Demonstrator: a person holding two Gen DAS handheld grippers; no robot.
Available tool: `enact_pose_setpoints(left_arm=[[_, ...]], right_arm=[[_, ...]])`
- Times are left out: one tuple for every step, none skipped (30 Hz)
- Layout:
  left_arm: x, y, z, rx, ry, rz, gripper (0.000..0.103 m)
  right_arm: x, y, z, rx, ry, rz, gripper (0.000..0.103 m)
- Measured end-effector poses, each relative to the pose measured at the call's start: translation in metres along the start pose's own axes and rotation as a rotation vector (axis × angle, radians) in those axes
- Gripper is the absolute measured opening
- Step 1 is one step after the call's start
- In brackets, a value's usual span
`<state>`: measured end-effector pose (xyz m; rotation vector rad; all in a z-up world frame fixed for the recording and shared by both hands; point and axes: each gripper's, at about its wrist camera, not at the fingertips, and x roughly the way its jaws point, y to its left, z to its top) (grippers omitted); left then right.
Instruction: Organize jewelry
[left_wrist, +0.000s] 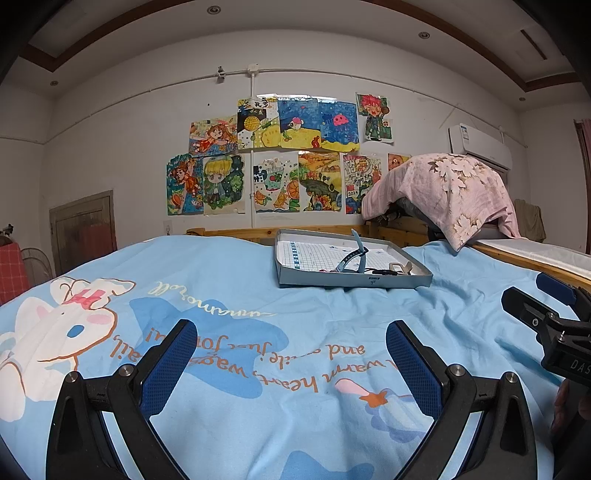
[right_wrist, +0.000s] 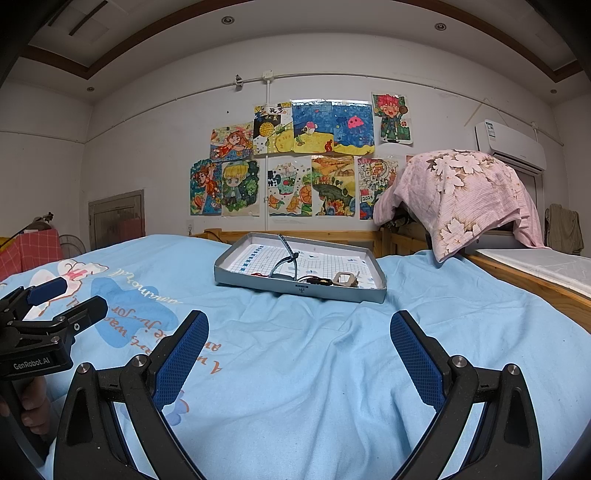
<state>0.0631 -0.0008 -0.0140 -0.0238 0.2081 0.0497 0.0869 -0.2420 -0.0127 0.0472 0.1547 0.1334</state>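
Observation:
A shallow grey tray (left_wrist: 354, 281) (right_wrist: 299, 290) lined with grid paper sits on the blue bedsheet, well ahead of both grippers. In it lie a light blue watch band (left_wrist: 349, 258) (right_wrist: 286, 258), a dark cord bracelet (left_wrist: 384, 272) (right_wrist: 317, 280), a small red item (right_wrist: 258, 274) and a beige buckle-like piece (left_wrist: 400, 266) (right_wrist: 345, 278). My left gripper (left_wrist: 291, 354) is open and empty over the sheet. My right gripper (right_wrist: 299, 345) is open and empty, also short of the tray. Each gripper shows at the edge of the other's view (left_wrist: 543, 306) (right_wrist: 55, 302).
A pink floral quilt (left_wrist: 443, 192) (right_wrist: 465, 195) covers a pile at the back right beside a wooden bed rail (right_wrist: 524, 280). A wooden headboard (left_wrist: 236, 233) runs behind the tray. Drawings hang on the wall (right_wrist: 295, 158).

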Motion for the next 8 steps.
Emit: enact_pose_setpoints(left_arm=[[0.0000, -0.0001, 0.0001, 0.000, 0.000, 0.000, 0.103], [0.0000, 0.0003, 0.0001, 0.000, -0.001, 0.000, 0.103], [0.0001, 0.0000, 0.0002, 0.001, 0.000, -0.001, 0.103], [0.0000, 0.0023, -0.0001, 0.001, -0.001, -0.001, 0.103], [0.0000, 0.0023, 0.0000, 0.001, 0.000, -0.002, 0.103], [0.0001, 0.0000, 0.0003, 0.002, 0.001, -0.002, 0.103], [0.0000, 0.0014, 0.0001, 0.003, 0.001, -0.003, 0.103], [-0.0001, 0.0014, 0.0003, 0.003, 0.001, -0.003, 0.103]], right_arm=[[0.0000, 0.0000, 0.0000, 0.000, 0.000, 0.000, 0.097], [0.0001, 0.0005, -0.0005, 0.000, 0.000, 0.000, 0.097], [0.0000, 0.0000, 0.0000, 0.000, 0.000, 0.000, 0.097], [0.0000, 0.0001, 0.0000, 0.000, 0.000, -0.001, 0.097], [0.0001, 0.0004, -0.0003, 0.000, 0.000, 0.000, 0.097], [0.0001, -0.0002, 0.0002, 0.000, 0.000, 0.000, 0.097], [0.0001, -0.0001, 0.0001, 0.000, 0.000, 0.000, 0.097], [0.0002, 0.0003, -0.0003, -0.001, 0.000, 0.000, 0.097]])
